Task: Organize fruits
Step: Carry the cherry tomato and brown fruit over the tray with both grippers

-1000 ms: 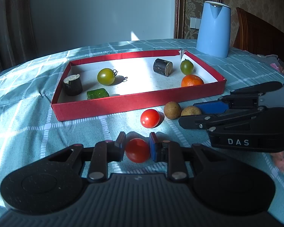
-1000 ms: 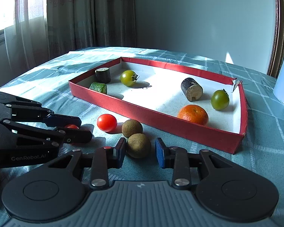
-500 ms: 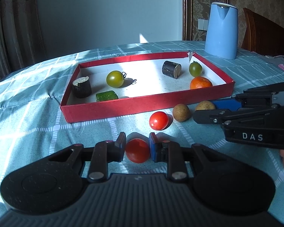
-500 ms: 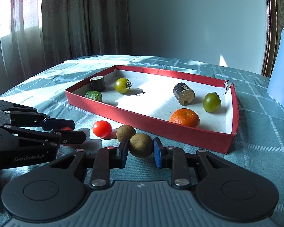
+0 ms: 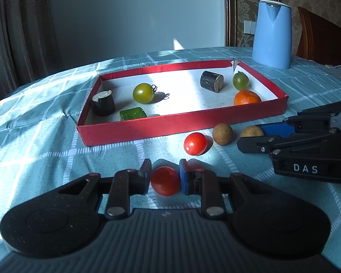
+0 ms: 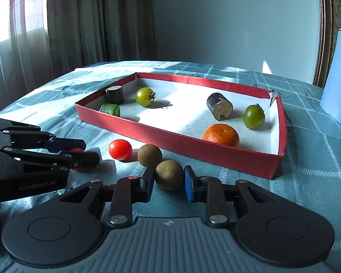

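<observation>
My left gripper (image 5: 165, 174) is shut on a red cherry tomato (image 5: 165, 180), held just above the cloth. My right gripper (image 6: 166, 176) is shut on a brown round fruit (image 6: 169, 174). A second red tomato (image 5: 195, 143) and a second brown fruit (image 5: 222, 134) lie on the cloth in front of the red tray (image 5: 147, 129). In the tray are two green tomatoes (image 5: 143, 93) (image 5: 240, 81), an orange (image 5: 246, 97), two dark cylinders (image 5: 103, 103) (image 5: 211, 81) and a green cucumber piece (image 5: 133, 113).
A blue kettle (image 5: 272, 34) stands behind the tray at the right. A wooden chair (image 5: 318, 43) is at the far right. Curtains (image 6: 79, 22) hang at the left. The table has a teal checked cloth (image 5: 34, 136).
Both grippers have lifted and drawn back a little with their fruit. The right gripper closed on the brown fruit between one second ago and now.
</observation>
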The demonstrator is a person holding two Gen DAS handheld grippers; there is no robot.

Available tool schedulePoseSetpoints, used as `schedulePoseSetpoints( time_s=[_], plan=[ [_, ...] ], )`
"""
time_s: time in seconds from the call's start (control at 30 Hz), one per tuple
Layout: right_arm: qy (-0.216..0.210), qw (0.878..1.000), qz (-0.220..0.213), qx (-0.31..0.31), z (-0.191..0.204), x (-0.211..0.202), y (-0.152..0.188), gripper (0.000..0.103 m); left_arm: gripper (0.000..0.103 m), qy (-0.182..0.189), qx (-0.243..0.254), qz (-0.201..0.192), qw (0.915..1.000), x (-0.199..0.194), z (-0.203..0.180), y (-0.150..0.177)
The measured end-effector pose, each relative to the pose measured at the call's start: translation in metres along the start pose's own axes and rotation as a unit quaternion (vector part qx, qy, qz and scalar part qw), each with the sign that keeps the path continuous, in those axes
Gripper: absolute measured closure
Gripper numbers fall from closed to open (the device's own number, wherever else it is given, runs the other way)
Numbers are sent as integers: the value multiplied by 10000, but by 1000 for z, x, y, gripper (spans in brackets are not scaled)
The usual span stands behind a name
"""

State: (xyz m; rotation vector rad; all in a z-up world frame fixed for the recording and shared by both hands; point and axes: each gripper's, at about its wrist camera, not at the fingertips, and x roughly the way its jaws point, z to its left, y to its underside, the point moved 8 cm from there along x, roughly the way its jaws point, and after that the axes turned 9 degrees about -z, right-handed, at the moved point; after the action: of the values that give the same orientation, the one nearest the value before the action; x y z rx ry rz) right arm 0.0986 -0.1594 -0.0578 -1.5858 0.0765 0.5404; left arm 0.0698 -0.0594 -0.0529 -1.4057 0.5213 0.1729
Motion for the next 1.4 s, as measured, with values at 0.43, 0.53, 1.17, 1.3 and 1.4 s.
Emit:
schedulePoseSetpoints(
  time_s=[0.43,0.53,1.17,1.3,1.4],
  plan=[
    [186,9966,-762,-249,-3,-21,-29,76,80,-108,-305,-264,9991,-2,14,-23],
    [227,9967,-754,-210,-8,-18,-31,76,80,-129,-354,-314,9988,-1,16,-29],
    [487,9976,-474,-127,-25,41,-64,76,79,-330,-583,-96,9977,67,20,-68],
    [568,9977,-356,-125,-30,56,-66,76,79,-399,-589,18,9975,80,21,-67],
    [602,9976,-308,-131,-31,64,-68,76,79,-472,-608,112,9970,90,24,-66]
  ],
)
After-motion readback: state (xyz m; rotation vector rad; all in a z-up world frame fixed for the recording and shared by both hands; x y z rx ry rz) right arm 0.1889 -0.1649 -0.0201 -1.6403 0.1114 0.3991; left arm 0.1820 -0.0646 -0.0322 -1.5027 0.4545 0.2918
